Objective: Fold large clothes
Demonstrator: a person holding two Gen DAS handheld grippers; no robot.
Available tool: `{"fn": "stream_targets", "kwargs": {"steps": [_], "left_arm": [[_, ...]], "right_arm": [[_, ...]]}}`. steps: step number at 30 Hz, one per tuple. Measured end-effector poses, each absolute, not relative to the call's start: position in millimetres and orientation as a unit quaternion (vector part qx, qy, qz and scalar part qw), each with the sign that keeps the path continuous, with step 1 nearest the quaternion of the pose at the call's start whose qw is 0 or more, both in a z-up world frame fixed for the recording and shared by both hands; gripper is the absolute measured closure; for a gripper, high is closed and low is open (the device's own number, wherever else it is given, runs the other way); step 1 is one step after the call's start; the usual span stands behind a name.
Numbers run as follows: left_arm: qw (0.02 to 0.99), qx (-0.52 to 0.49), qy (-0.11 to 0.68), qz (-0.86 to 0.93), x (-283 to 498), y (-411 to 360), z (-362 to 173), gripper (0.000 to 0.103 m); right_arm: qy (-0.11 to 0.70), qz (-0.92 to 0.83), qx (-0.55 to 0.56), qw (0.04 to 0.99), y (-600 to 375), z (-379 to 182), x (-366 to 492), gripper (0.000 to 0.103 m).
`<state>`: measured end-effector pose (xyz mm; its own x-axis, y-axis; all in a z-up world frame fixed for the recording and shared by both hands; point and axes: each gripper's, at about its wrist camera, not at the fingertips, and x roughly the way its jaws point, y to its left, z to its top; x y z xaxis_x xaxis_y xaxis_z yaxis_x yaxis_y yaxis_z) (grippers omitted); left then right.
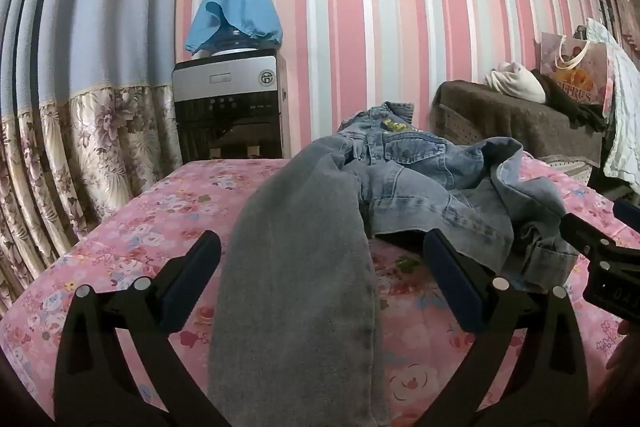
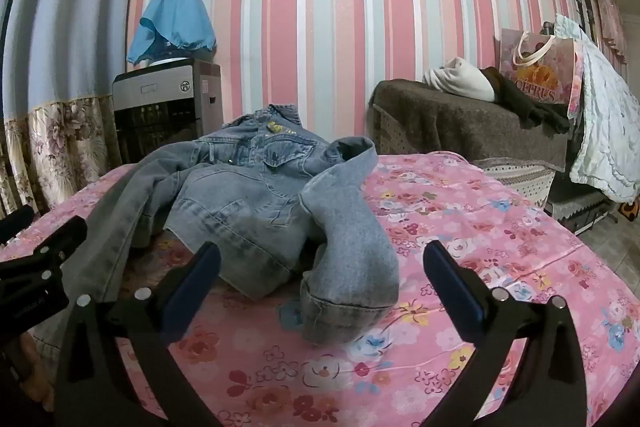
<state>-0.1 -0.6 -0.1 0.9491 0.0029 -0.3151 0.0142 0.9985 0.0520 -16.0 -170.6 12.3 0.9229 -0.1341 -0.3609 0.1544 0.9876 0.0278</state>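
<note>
1. We see a faded blue denim jacket (image 2: 256, 187) with yellow collar marks.
2. We see a pink floral bedspread (image 2: 480, 227).
3. We see pink, white and grey striped wallpaper (image 2: 300, 27).

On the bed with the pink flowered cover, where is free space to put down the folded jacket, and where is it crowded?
Free: the pink cover right of the denim jacket, toward the brown covered bench; also the strip left of the sleeve, toward the curtain. Crowded: the bed's middle, where the jacket lies crumpled, one sleeve between the open left tool, another before the open right tool.
</note>
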Motion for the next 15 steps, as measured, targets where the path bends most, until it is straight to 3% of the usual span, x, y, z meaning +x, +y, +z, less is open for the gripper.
{"fn": "stream_targets", "kwargs": {"steps": [15], "left_arm": [[0.987, 0.022, 0.159, -0.003, -0.3, -0.2, 0.0, 0.003]], "right_arm": [[0.18, -0.073, 0.029, 0.98, -172.2, 12.0, -15.4, 0.002]]}}
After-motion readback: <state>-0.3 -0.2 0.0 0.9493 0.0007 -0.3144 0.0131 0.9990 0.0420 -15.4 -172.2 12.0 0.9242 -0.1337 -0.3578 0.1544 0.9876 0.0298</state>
